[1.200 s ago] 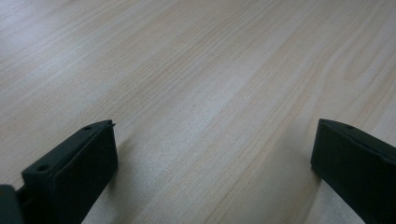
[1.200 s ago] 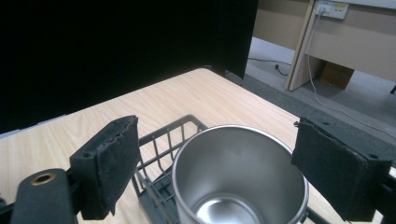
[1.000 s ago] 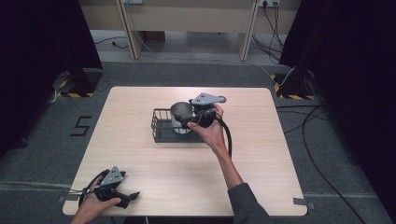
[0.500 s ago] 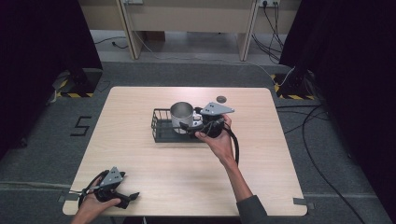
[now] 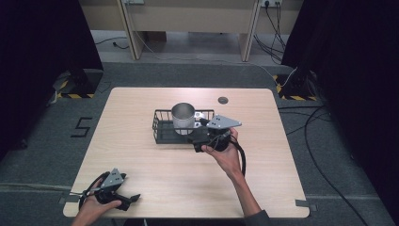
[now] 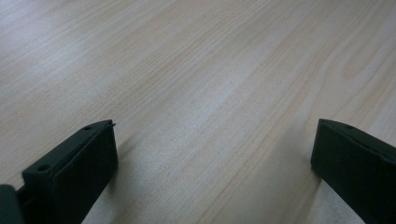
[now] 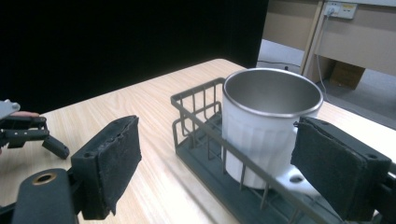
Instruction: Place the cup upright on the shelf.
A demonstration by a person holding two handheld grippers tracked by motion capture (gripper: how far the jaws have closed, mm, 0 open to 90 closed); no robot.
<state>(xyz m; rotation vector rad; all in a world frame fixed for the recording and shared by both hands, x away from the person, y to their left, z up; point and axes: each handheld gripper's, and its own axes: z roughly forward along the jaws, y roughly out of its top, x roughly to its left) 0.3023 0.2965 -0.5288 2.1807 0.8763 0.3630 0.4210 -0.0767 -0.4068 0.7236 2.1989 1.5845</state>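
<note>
A steel cup [image 5: 183,117] with a white outside stands upright in a dark wire basket [image 5: 162,128] at the table's middle. My right gripper [image 5: 200,140] hovers at the basket's near right corner, pointing left toward the cup. In the right gripper view its jaws stand apart, with nothing pressed between the pads. There the cup [image 7: 268,121] and basket [image 7: 196,123] lie just beyond them, and the cup's white handle is close to the right pad. My left gripper [image 5: 131,199] rests open at the table's front left corner, on bare wood [image 6: 215,93].
A small dark round disc [image 5: 223,100] lies on the light wooden table [image 5: 141,155] behind the basket. The right gripper's cable [image 5: 242,157] loops beside the forearm. Dark curtains stand on both sides, and floor cables run at the right.
My right gripper has drawn back from the cup, moving right and toward the table's near edge. The cup stays upright in the basket. The left gripper has not moved.
</note>
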